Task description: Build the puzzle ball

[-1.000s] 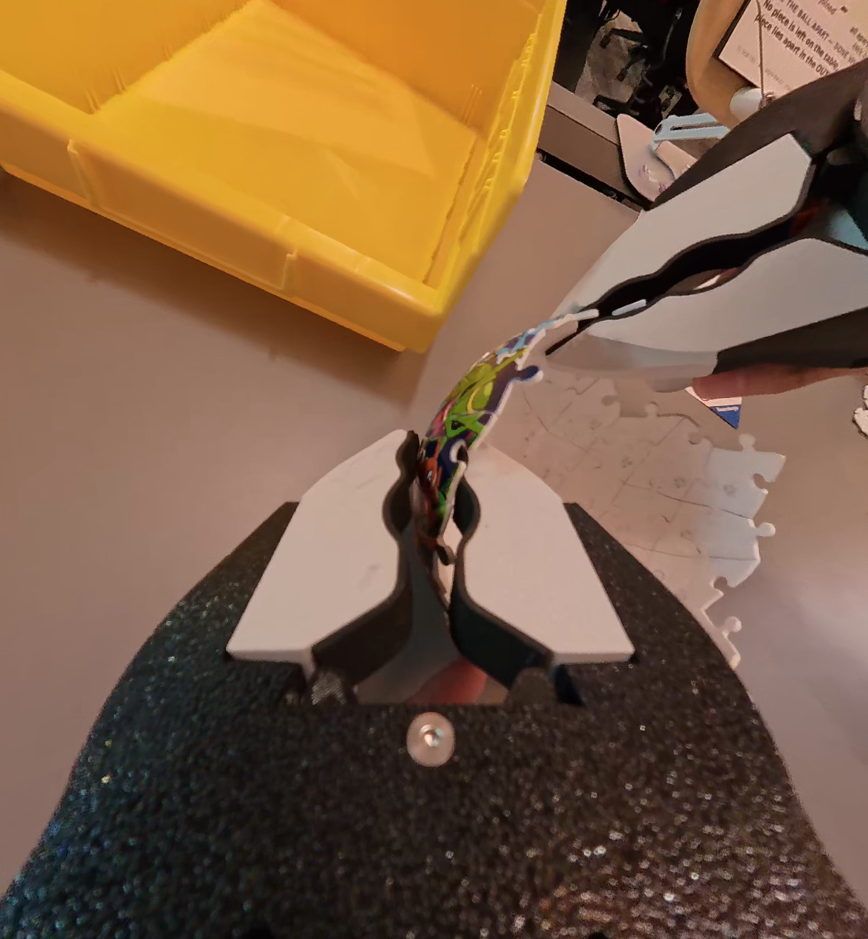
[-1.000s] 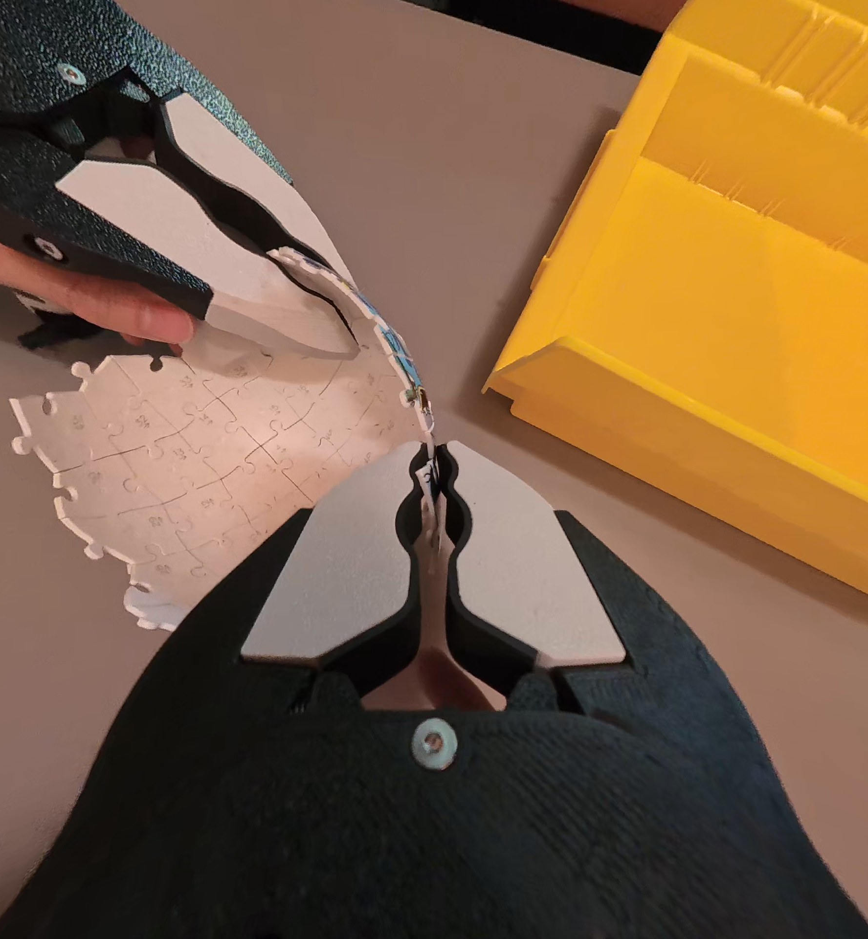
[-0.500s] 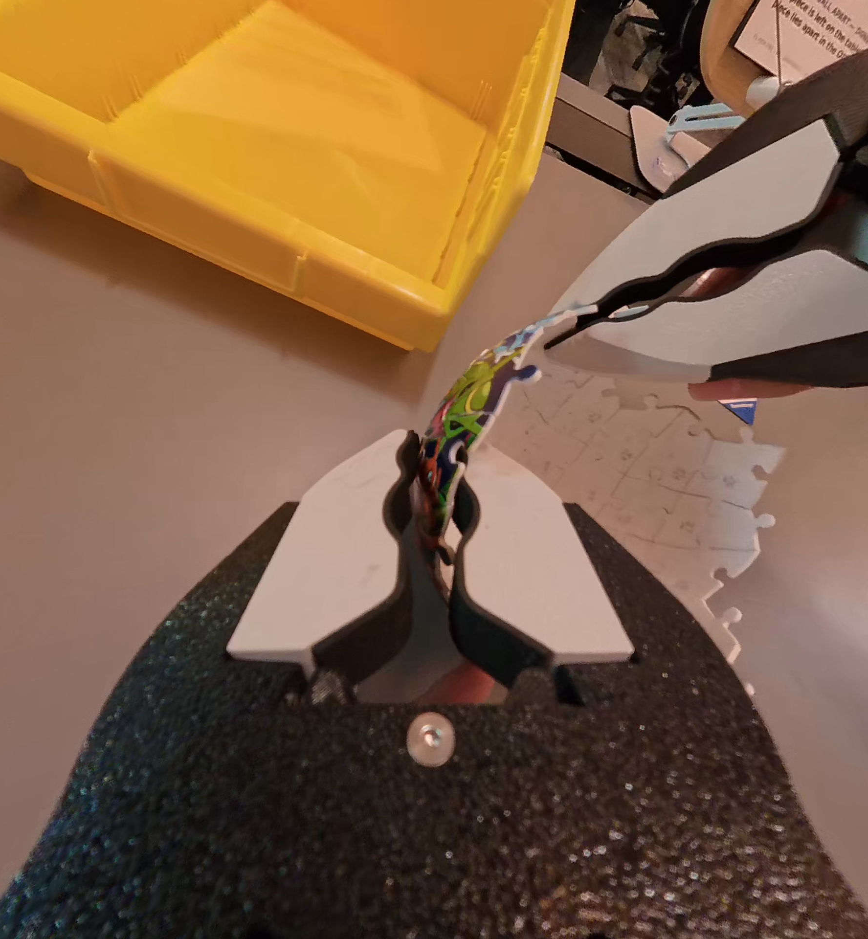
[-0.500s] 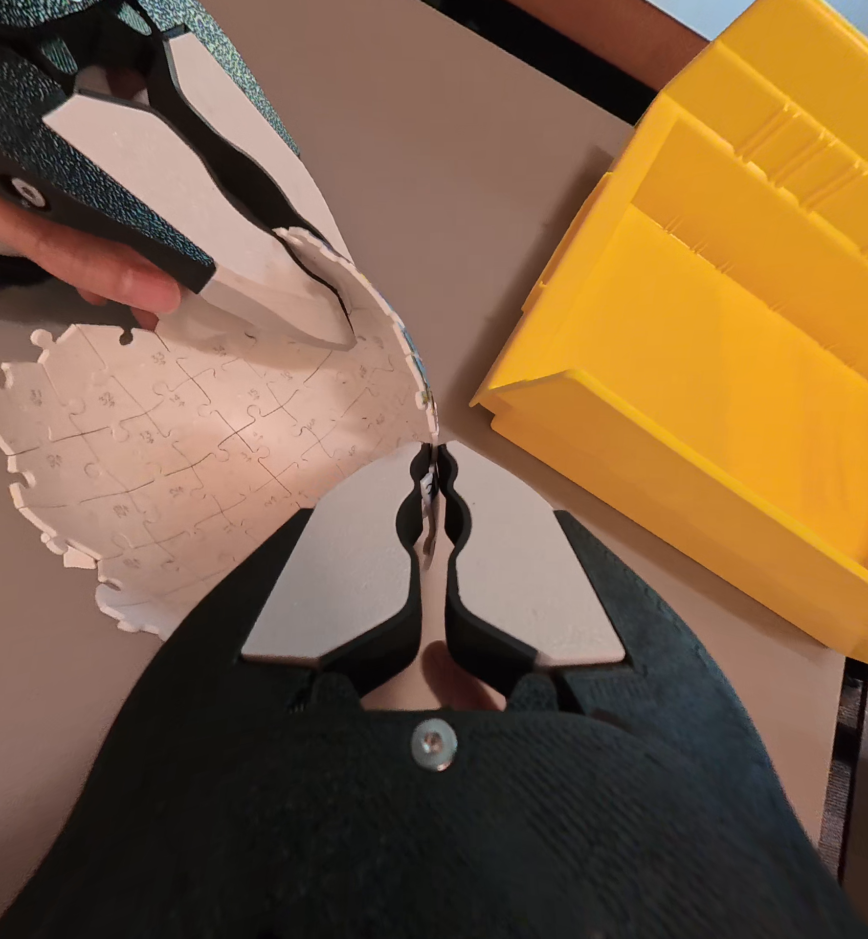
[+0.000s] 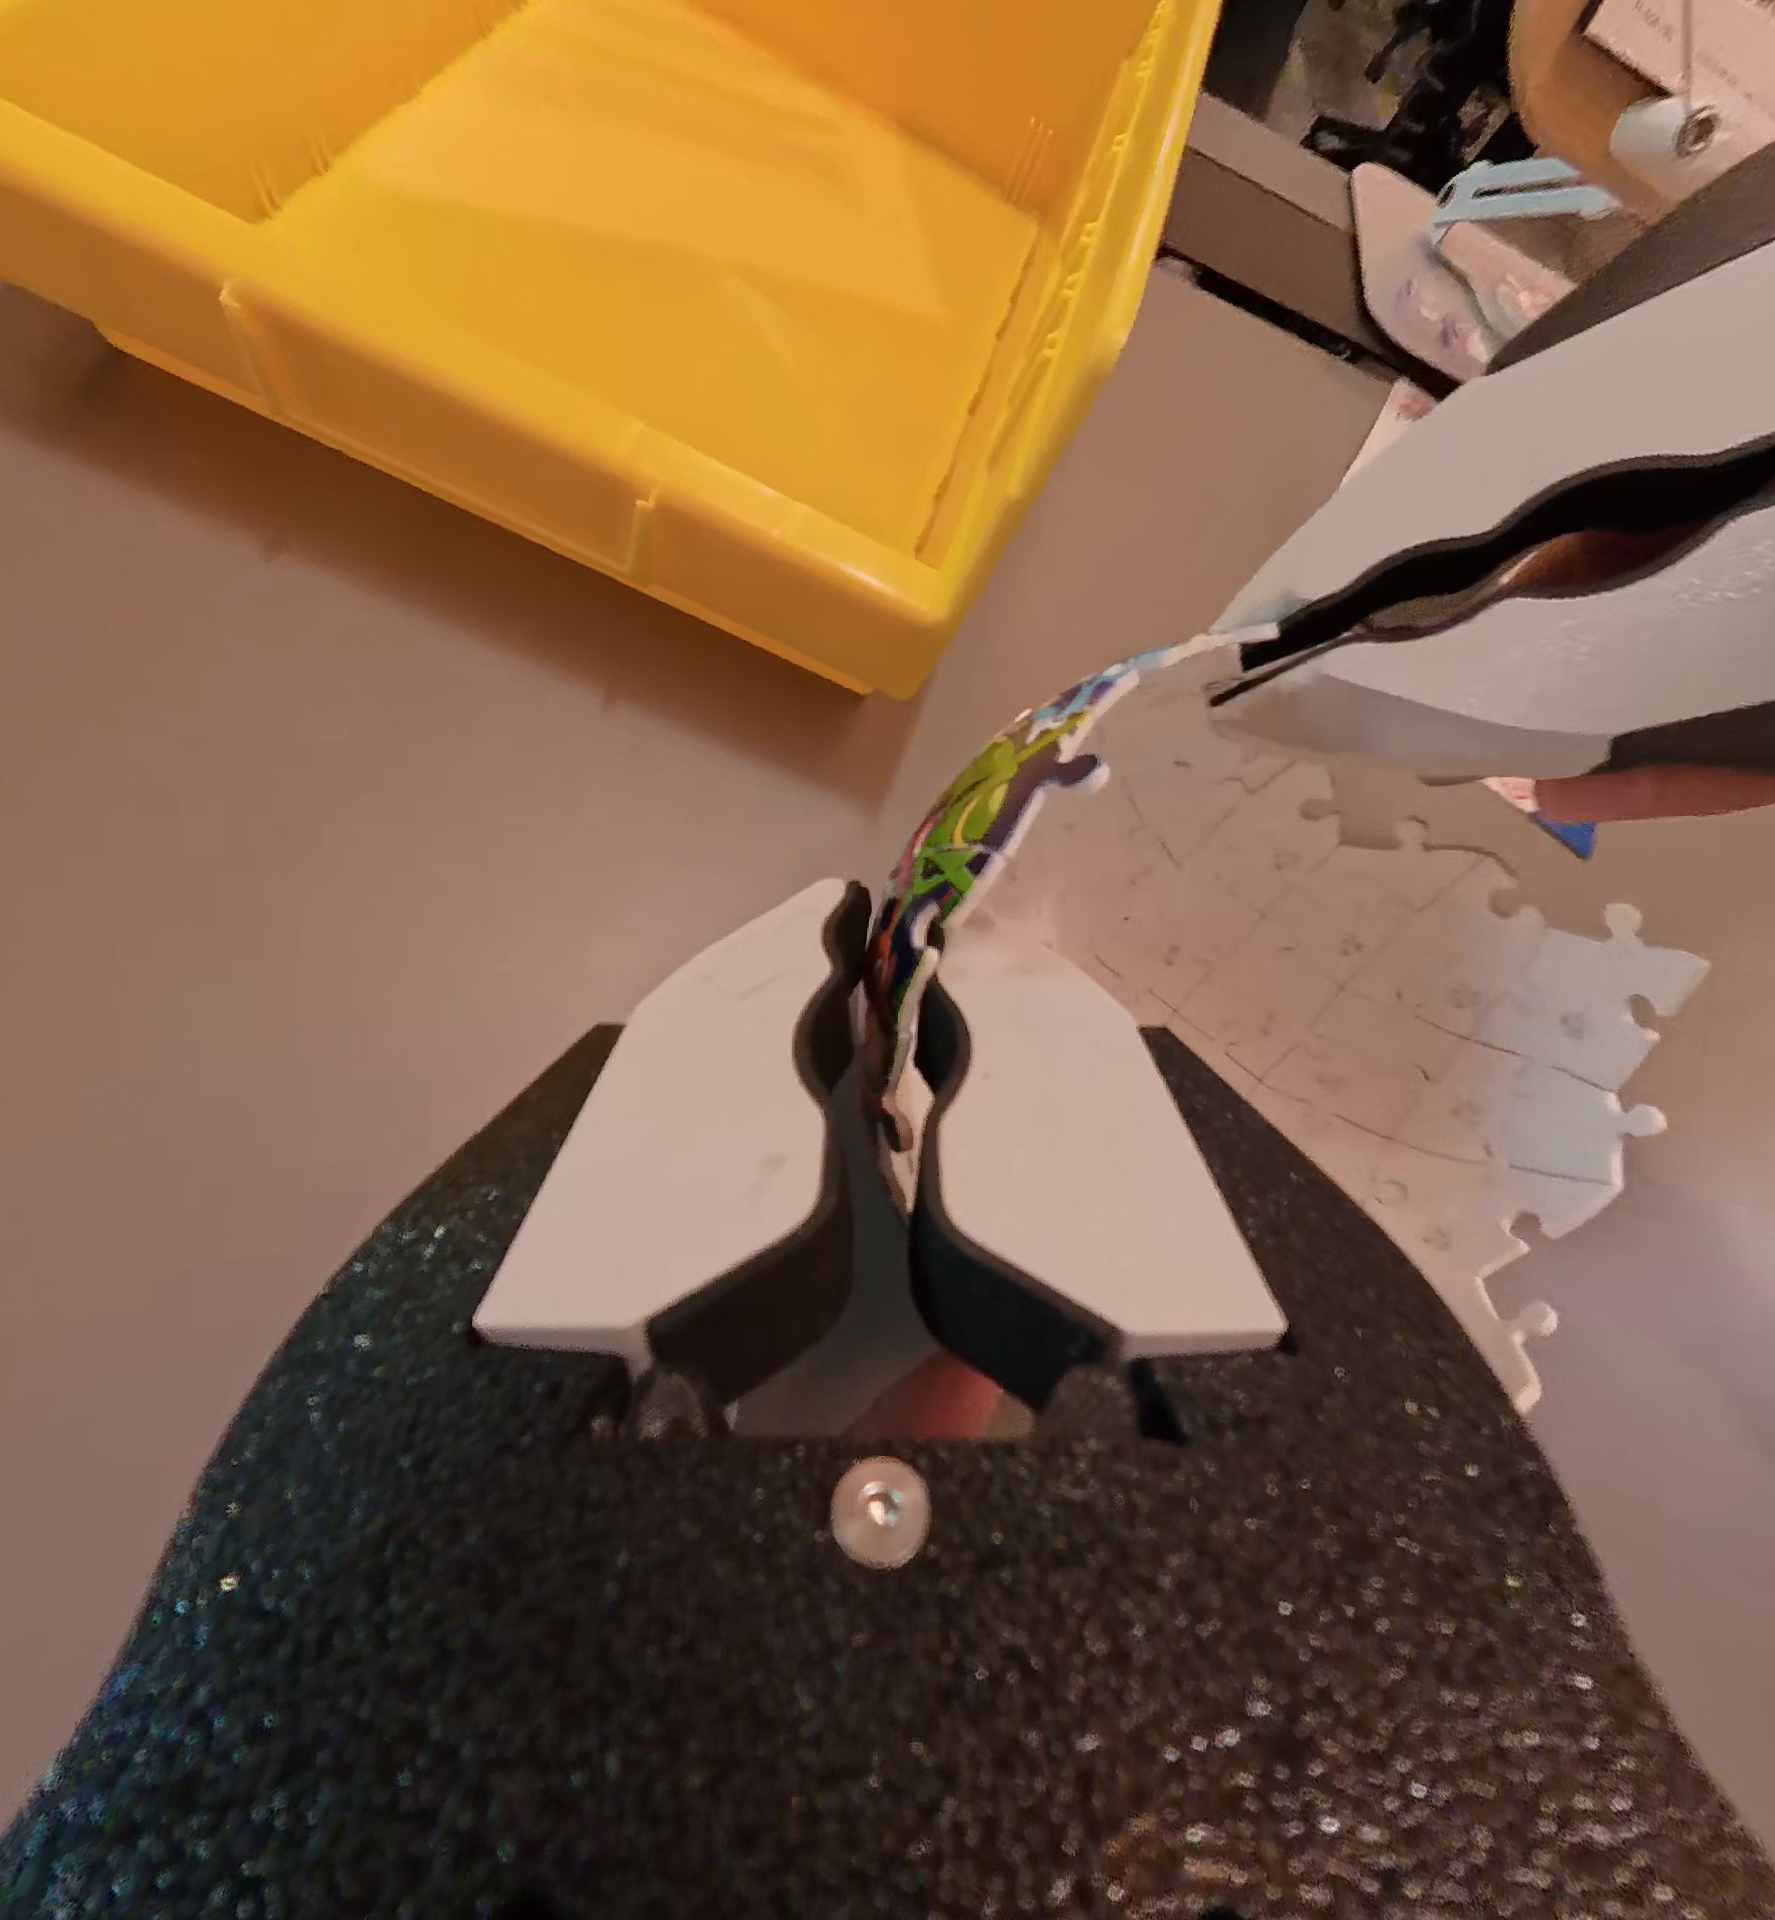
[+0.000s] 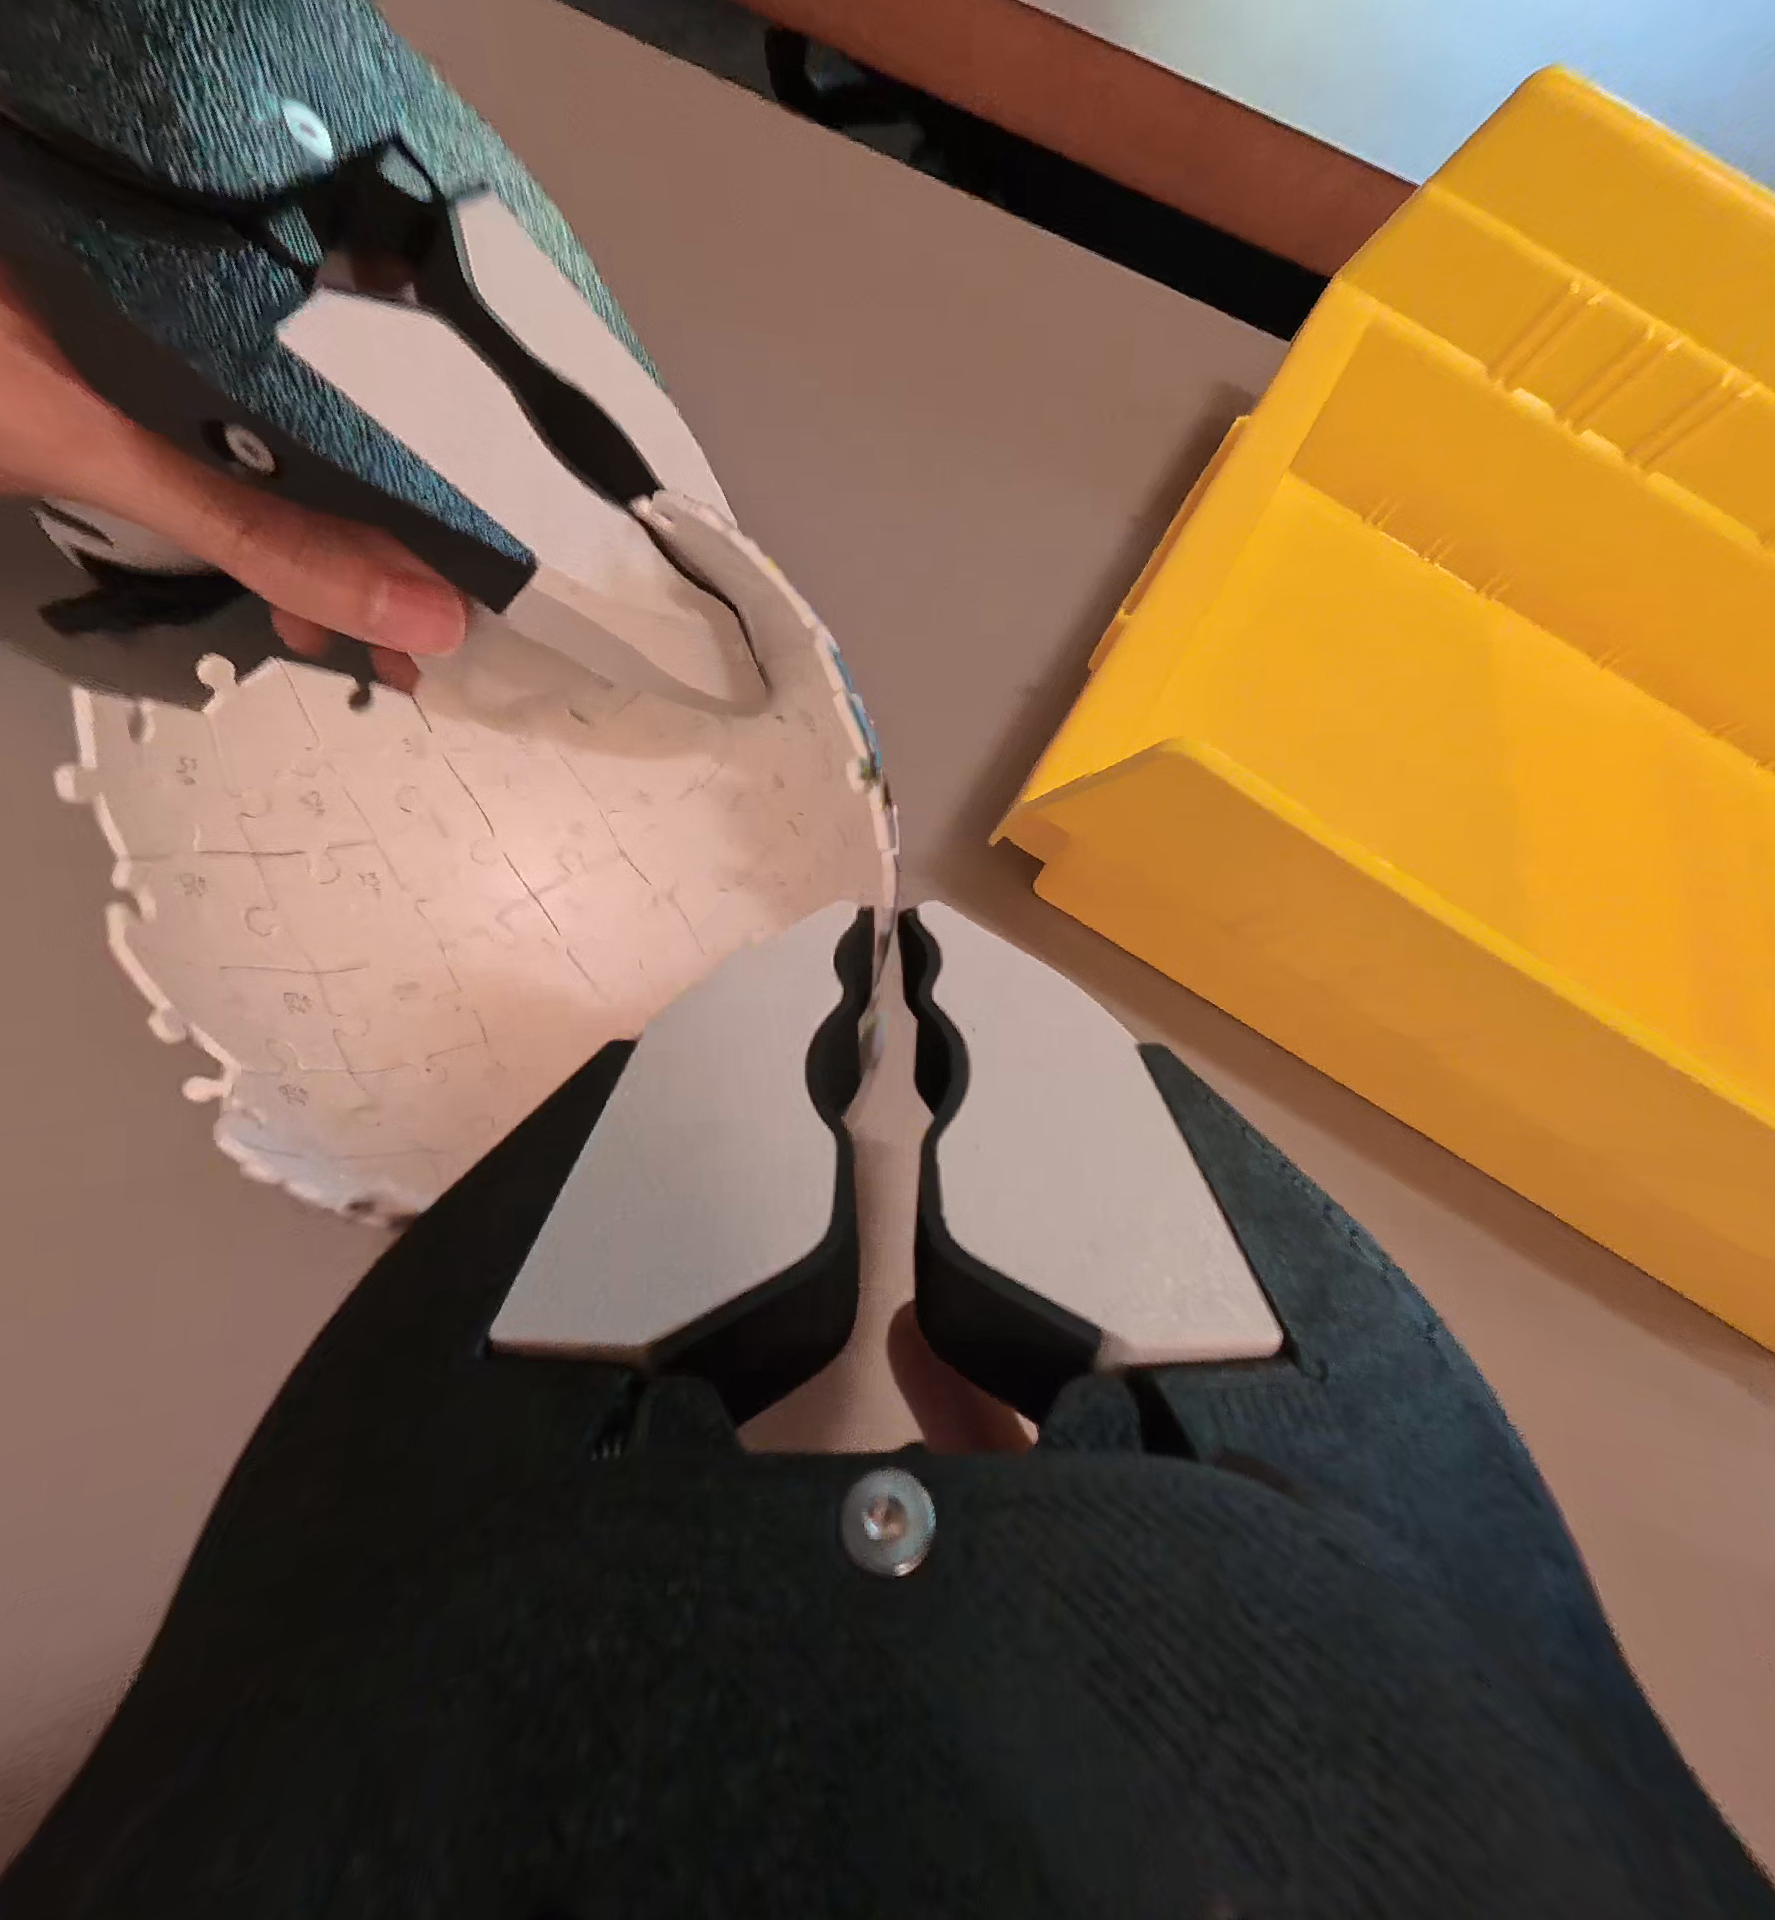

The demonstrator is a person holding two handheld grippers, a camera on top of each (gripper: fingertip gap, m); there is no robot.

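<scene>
The puzzle ball is a half-built curved shell of joined pieces, white inside [image 6: 447, 894] and colourful outside [image 5: 976, 800]. It is held tilted above the brown table [image 5: 291, 831]. My left gripper [image 5: 888, 935] is shut on the shell's rim, with the coloured edge between its pads. It also shows in the right wrist view [image 6: 727, 665], held by a hand. My right gripper [image 6: 885, 920] is shut on the same rim a little further along. It shows at the upper right of the left wrist view [image 5: 1241, 665]. The shell's white inside [image 5: 1330, 987] spreads out below it.
A yellow divided bin [image 5: 758, 540] stands on the table just beyond the shell, and shows at the right of the right wrist view [image 6: 1485, 831]. The table's far edge [image 5: 1267, 301] runs behind it, with a grey object and a light blue clip [image 5: 1465, 239] past it. Across from one pair of fingers to the other is roughly 7 centimeters.
Both grippers have kept their hold on the rim. The shell has turned, so more of its white inside faces the right wrist camera. The two grippers stand further apart along the rim.
</scene>
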